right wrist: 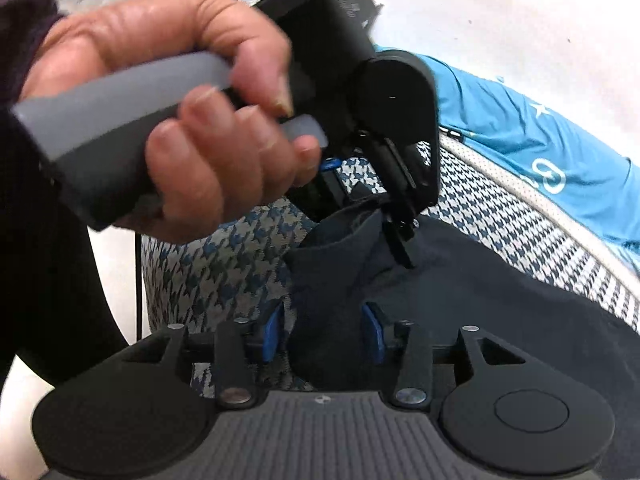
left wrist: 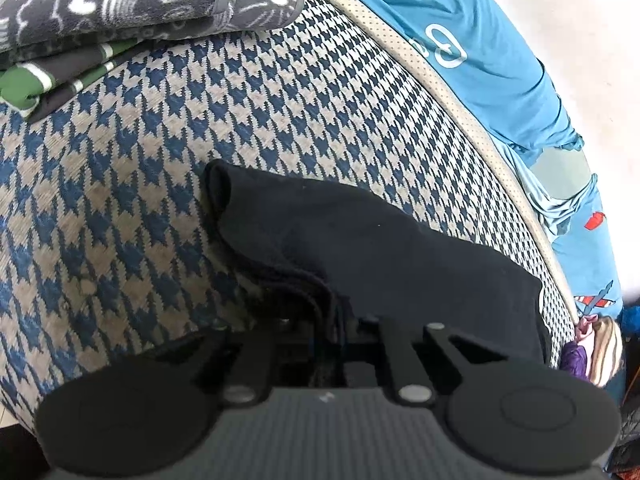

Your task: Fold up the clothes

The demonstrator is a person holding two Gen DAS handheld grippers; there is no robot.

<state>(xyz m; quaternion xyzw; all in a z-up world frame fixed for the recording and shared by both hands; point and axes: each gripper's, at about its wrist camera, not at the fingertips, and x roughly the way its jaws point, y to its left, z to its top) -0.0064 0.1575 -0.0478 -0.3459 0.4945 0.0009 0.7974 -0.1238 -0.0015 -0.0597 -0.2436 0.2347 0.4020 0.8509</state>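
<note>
My left gripper (left wrist: pixel 334 322) pinching bunched edge of black knit garment (left wrist: pixel 360 232), cloth draped ahead of fingertips on blue-beige houndstooth cushion (left wrist: pixel 120 200). Right gripper (right wrist: pixel 324 334) half spread, blue pads (right wrist: pixel 273 330) flanking fold, not pressing. I'd keep left pinch firm, re-grip lower, pull flat.

In the left wrist view the left claw (left wrist: pixel 332 320) has its fingertips buried under the black garment (left wrist: pixel 360 232), so its pads cannot be seen. The folded pile of clothes (left wrist: pixel 100 20) is cut off by the top and left edges. The blue sheet (left wrist: pixel 480 40) runs out at the right edge, and the small colourful things (left wrist: pixel 592 344) by that edge are too small to tell. In the right wrist view the person's hand (right wrist: pixel 172 120) is blurred and hides the cushion (right wrist: pixel 224 264) behind it.
</note>
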